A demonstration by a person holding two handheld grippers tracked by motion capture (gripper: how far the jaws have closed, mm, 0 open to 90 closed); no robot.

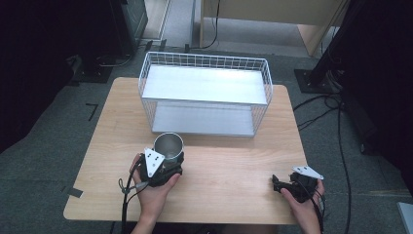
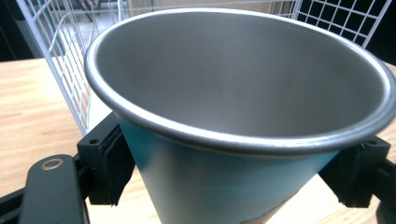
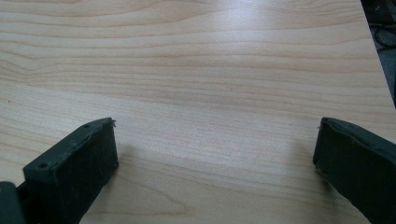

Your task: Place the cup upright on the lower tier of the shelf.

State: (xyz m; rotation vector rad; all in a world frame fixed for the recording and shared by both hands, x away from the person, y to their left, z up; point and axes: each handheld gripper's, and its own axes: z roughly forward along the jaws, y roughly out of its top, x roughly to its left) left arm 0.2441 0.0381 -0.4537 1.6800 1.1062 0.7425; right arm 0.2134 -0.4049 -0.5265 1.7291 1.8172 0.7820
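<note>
- One metal cup [image 2: 243, 116] is the thing in hand: the left gripper [image 1: 163, 165] is clamped on it, a black pad pressing each side of its wall below the rim.
- Seen from the high view, the cup [image 1: 169, 146] stands upright, mouth up, just in front of the white wire rack [image 1: 204, 92], near the rack's left front corner.
- The rack lies straight ahead of the cup, so the likely coming move is forward, toward its open front.
- The cup's long axis runs up and down; judging by that, it should stay level to pass between the rack's two shelves or over its rim.
- The left hand is far nearer the rack.
- The right gripper [image 3: 215, 163] rests well to the right of the rack, jaws wide over the bare table [image 1: 234, 185], holding nothing.
</note>
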